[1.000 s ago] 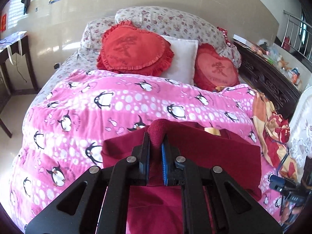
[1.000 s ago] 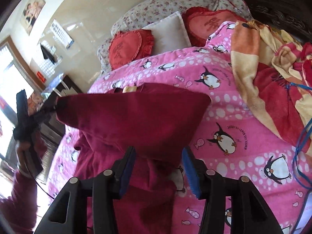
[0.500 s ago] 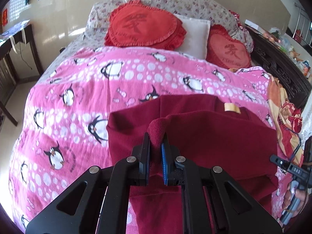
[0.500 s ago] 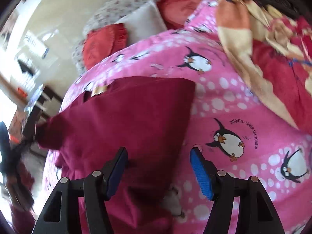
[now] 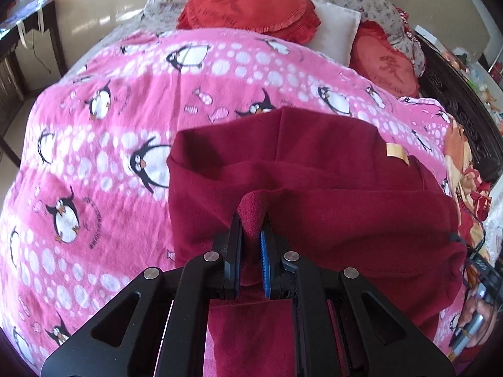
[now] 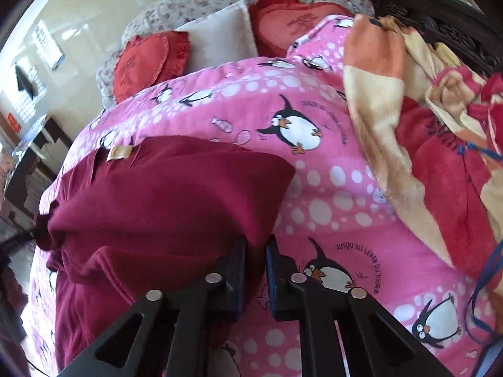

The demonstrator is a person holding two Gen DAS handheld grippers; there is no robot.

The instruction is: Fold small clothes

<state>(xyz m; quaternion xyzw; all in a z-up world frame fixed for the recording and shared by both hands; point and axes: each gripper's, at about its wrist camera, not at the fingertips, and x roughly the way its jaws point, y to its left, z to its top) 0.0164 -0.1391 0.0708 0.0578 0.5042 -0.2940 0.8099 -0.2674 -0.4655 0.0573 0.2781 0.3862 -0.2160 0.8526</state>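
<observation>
The dark red fleece garment [image 5: 330, 188] lies on the pink penguin-print blanket [image 5: 94, 172] covering the bed, partly lifted and folded over on itself. A tan label [image 5: 396, 150] shows on the garment's far edge.

Left tongs [image 5: 251, 229]: pressed nearly together, pinching a bunched fold of the garment between the pads; fabric fills the gap and rises above the tips.

Right tongs [image 6: 255, 245]: jaws have just been closing and now stand narrow, with the lower right edge of the garment [image 6: 176, 201] caught between them. Cloth sits between the pads and appears gripped.

In the right wrist view the garment hangs stretched between the two grasp points, its left end drawn to a bunch at the frame edge. The tan label [image 6: 119, 152] sits near its upper left corner.

Surroundings: red ruffled cushions [image 5: 248, 3] and a white pillow [image 5: 338, 31] at the head of the bed; an orange and red blanket [image 6: 408, 110] is heaped to the right of the garment, apart from it.
</observation>
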